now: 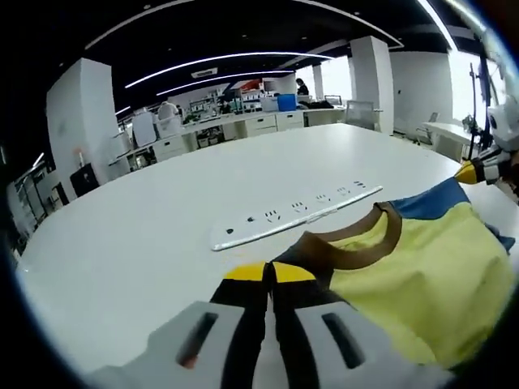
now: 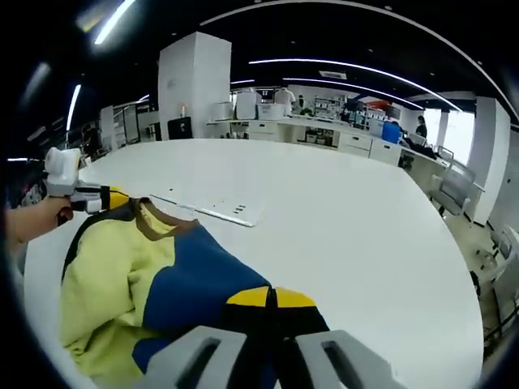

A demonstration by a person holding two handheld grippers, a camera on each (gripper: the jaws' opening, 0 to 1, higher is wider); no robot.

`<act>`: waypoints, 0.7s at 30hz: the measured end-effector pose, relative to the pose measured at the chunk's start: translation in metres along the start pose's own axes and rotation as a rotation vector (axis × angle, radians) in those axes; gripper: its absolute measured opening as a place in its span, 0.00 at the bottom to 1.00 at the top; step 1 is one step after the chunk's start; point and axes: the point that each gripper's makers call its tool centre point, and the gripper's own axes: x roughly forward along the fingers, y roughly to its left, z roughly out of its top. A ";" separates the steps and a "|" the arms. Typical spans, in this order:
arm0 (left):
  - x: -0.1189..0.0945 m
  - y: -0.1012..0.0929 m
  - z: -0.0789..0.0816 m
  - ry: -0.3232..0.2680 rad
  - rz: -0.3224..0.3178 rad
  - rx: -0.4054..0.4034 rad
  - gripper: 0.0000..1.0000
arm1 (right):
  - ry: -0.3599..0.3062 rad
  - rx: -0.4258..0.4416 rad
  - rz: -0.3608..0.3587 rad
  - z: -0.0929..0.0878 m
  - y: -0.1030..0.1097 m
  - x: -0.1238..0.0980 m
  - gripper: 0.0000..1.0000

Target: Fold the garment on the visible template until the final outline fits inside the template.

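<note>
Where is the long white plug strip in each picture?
Left gripper view: the white power strip lies across the middle, on the white table, just above the yellow shirt's brown collar.
Right gripper view: it lies left of centre, just beyond the collar.
Shared landmark: that brown collar.

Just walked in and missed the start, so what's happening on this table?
A person holds tongs in each hand and is handling a yellow and blue garment on a white table. The left tongs are shut on its dark edge near the brown collar; the right tongs are shut on a blue part. A white power strip lies beside it.
</note>
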 end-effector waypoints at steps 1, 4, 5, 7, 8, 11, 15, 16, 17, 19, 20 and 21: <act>0.002 0.000 -0.003 0.007 0.000 -0.012 0.00 | 0.007 0.004 -0.001 -0.002 0.001 0.003 0.00; 0.003 0.001 -0.004 0.011 0.005 -0.024 0.00 | 0.016 0.009 -0.003 -0.005 0.002 0.008 0.00; 0.004 0.002 -0.005 0.010 0.008 -0.036 0.00 | 0.019 0.023 0.000 -0.006 0.003 0.010 0.00; 0.004 0.001 -0.005 0.010 0.001 -0.052 0.00 | 0.019 0.070 0.014 -0.009 0.005 0.013 0.00; 0.004 0.000 -0.005 0.012 0.000 -0.052 0.00 | 0.021 0.071 0.011 -0.010 0.004 0.014 0.00; 0.001 0.000 -0.006 0.022 -0.003 -0.042 0.00 | 0.026 0.070 0.004 -0.014 0.005 0.015 0.00; -0.006 -0.003 0.000 0.000 -0.026 -0.090 0.05 | 0.033 0.082 0.003 -0.015 0.007 0.014 0.00; -0.008 -0.004 0.002 -0.006 -0.033 -0.137 0.08 | 0.039 0.087 0.007 -0.016 0.008 0.012 0.00; -0.010 -0.004 0.003 -0.009 -0.040 -0.135 0.12 | 0.042 0.096 0.006 -0.016 0.009 0.011 0.04; -0.015 -0.004 0.003 -0.013 -0.043 -0.127 0.17 | 0.044 0.116 0.013 -0.016 0.011 0.006 0.14; -0.019 -0.004 0.003 -0.014 -0.047 -0.136 0.21 | 0.045 0.125 0.015 -0.016 0.012 0.003 0.20; -0.021 -0.004 0.003 -0.017 -0.049 -0.148 0.24 | 0.044 0.132 0.019 -0.015 0.013 0.001 0.25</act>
